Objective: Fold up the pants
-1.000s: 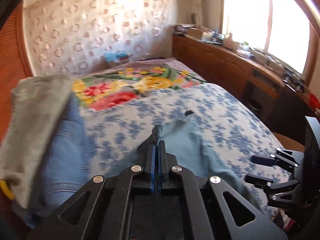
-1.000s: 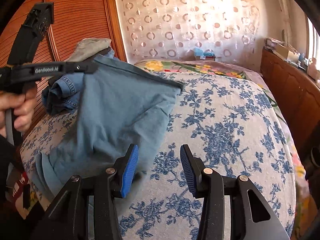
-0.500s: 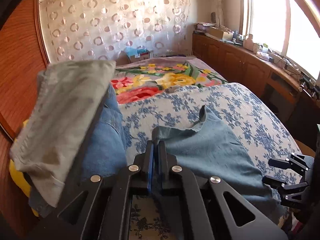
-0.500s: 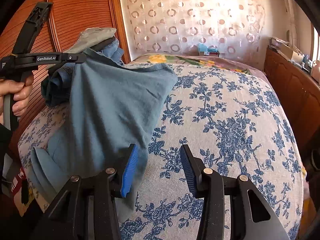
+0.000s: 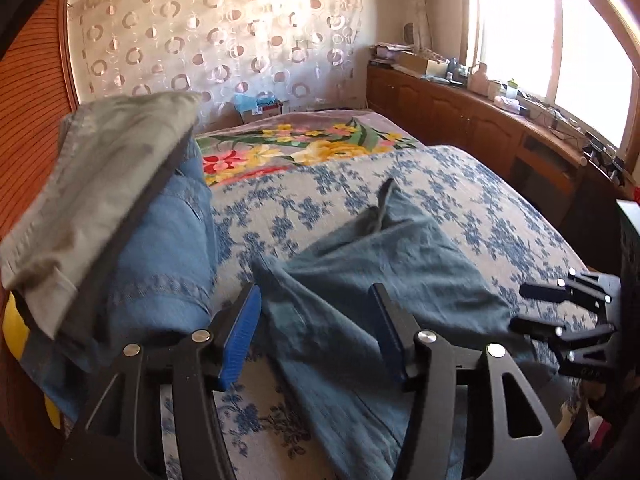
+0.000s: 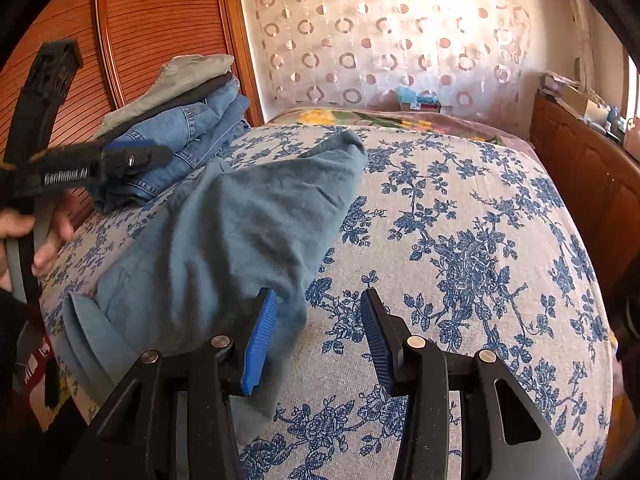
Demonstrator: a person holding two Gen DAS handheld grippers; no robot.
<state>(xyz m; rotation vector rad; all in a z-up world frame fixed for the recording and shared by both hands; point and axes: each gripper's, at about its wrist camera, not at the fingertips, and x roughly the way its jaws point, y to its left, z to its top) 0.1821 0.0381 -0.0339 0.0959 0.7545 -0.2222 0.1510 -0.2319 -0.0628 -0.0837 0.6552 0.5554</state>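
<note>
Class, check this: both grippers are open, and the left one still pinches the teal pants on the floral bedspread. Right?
Not quite. The left gripper is open and holds nothing; the pants lie loose on the bedspread, as the left wrist view shows. The right gripper is open too.

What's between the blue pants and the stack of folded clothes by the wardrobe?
Only bare floral bedspread. In the left wrist view a strip of it separates the blue pants from the folded stack; nothing else lies there.
</note>
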